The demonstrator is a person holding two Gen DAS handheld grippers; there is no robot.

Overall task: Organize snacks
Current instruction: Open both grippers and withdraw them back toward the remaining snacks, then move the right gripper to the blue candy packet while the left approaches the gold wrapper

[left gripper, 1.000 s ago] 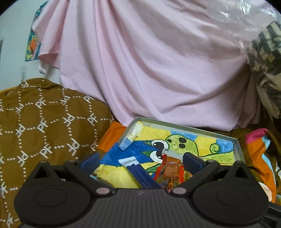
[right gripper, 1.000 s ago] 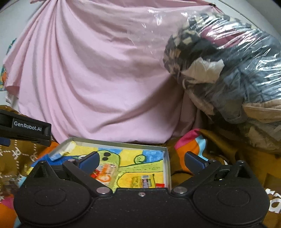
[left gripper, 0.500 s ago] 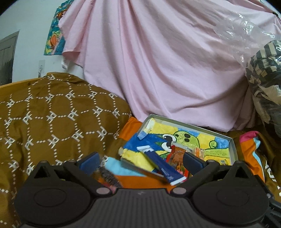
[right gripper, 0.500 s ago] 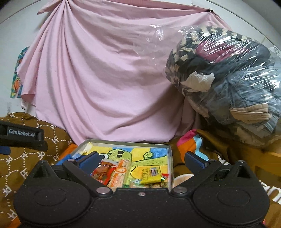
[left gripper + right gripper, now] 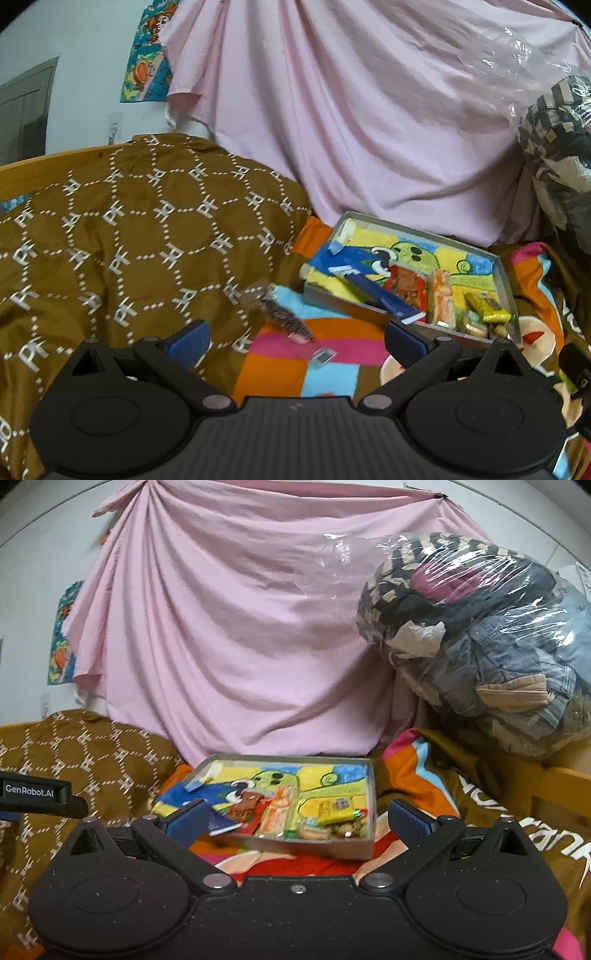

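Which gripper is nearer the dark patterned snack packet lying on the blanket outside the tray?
Left. The dark patterned snack packet lies just ahead of the open left gripper; the right gripper faces the tray instead.

Snack packets (image 5: 439,299) crowding tray (image 5: 504,275) (cartoon-printed), blue bar (image 5: 384,300) overhanging

A lived-in bedroom at home: a bed with a brown patterned quilt (image 5: 140,240) and a bright patchwork blanket (image 5: 295,354), a pink sheet (image 5: 236,627) draped over the wall, a clear bag of folded clothes (image 5: 480,642), and a cartoon poster (image 5: 147,55).
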